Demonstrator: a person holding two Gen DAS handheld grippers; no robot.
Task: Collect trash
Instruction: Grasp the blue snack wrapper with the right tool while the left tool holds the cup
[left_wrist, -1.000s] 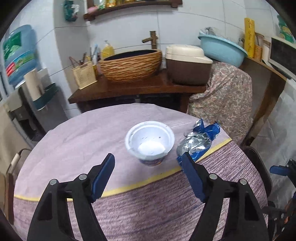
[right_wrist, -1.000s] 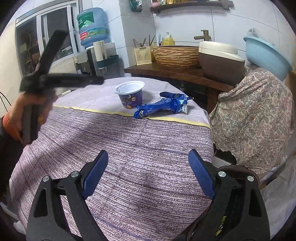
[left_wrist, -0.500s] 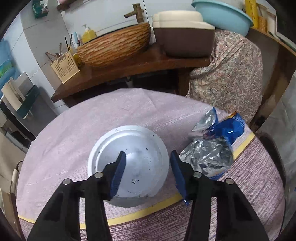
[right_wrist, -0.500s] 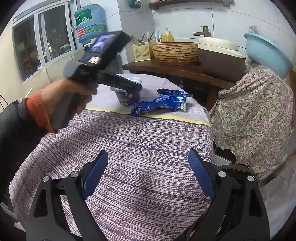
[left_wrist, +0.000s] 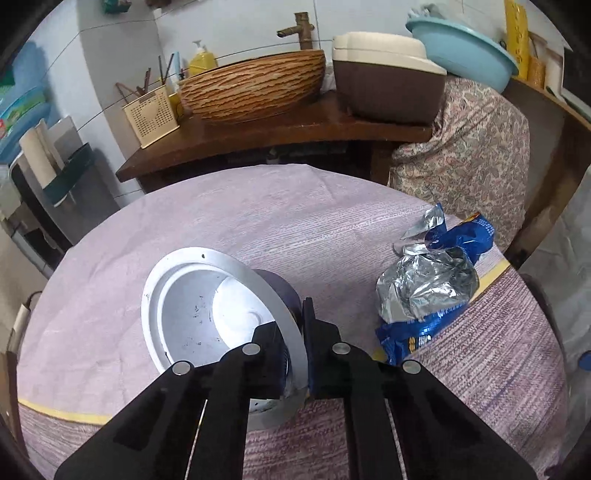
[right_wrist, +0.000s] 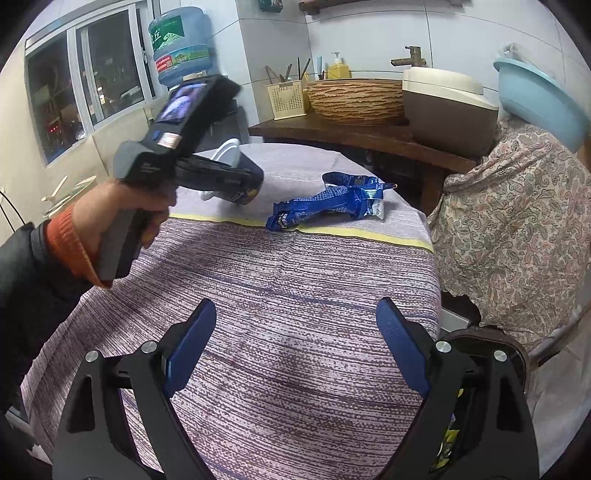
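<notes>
Your left gripper (left_wrist: 304, 332) has just closed its jaws on the rim of the empty white plastic cup with a dark blue wall (left_wrist: 207, 314), one finger inside and one outside, and the cup tips over on the round table with the purple woven cloth (left_wrist: 258, 221). It looks light and thin-walled, so the rim may flex or slip; a pinch at the rim is probably the best hold. The crumpled blue and silver foil snack wrapper (right_wrist: 328, 206) lies just beside the cup; soft and slippery, best pinched at its bunched middle. Your right gripper (right_wrist: 295, 354) hovers wide and empty, well short of the wrapper.
</notes>
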